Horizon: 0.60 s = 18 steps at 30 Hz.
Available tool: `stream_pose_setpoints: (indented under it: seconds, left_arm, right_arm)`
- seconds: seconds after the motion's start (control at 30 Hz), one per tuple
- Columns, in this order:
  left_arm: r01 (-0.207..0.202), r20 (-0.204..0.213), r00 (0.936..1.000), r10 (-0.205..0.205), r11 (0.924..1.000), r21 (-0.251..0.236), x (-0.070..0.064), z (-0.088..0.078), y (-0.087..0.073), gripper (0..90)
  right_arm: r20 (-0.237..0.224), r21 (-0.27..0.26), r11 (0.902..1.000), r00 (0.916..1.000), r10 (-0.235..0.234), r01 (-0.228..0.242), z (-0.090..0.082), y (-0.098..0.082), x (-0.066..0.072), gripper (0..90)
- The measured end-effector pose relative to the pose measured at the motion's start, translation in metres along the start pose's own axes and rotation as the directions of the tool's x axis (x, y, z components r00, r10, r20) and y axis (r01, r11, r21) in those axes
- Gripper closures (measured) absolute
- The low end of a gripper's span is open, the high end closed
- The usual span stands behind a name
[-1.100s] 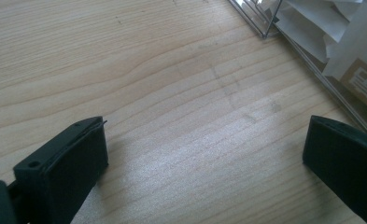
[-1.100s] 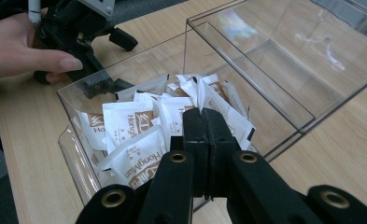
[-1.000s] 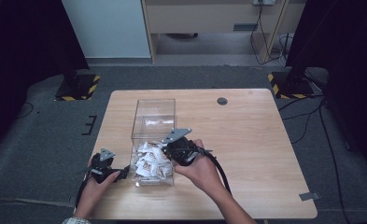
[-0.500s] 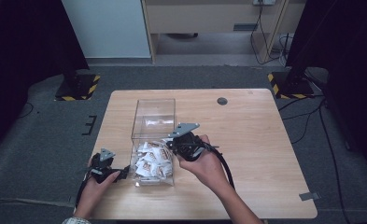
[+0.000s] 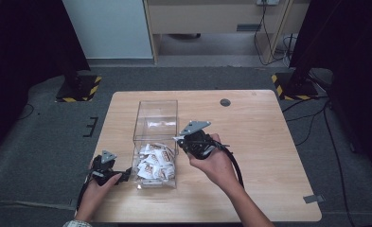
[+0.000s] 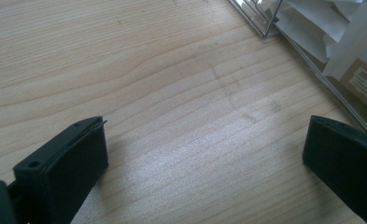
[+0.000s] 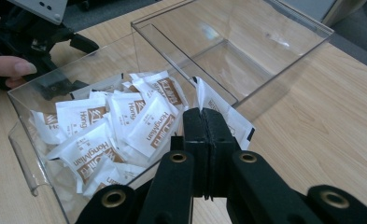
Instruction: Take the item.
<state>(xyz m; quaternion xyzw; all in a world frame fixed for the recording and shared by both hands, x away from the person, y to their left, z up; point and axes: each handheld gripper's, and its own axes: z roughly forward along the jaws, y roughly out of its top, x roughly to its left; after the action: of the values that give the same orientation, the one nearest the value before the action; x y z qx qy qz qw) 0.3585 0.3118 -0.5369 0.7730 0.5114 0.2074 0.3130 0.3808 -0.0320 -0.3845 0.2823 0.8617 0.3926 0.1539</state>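
A clear plastic box stands on the wooden table, split into a far and a near compartment. The near one holds a heap of white sachets with brown print; the far one looks bare. My right gripper is shut on one white sachet, held over the box's right wall near the divider. In the high view, my right gripper hangs at the box's right side. My left gripper rests on the table left of the box, its jaws open with bare wood between them.
A small dark round disc sits in the tabletop at the far right. The box's corner and sachets lie just right of my left gripper. Bare wood stretches right of the box. Dark floor, cables and striped stand feet surround the table.
My right gripper has moved right and away from the person, rising slightly out of the sachet heap with the sachet pinched in it. The left gripper has stayed put.
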Motion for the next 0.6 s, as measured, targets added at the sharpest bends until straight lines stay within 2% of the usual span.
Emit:
stream_pose_setpoints:
  seconds: [0.6]
  left_arm:
    - [0.001,0.0,1.0,-0.001,1.0,-0.001,0.0,0.0,0.0,0.0]
  right_arm:
    - [0.034,0.003,0.9998,0.9992,0.018,-0.018,-0.008,-0.009,-0.017,89.5]
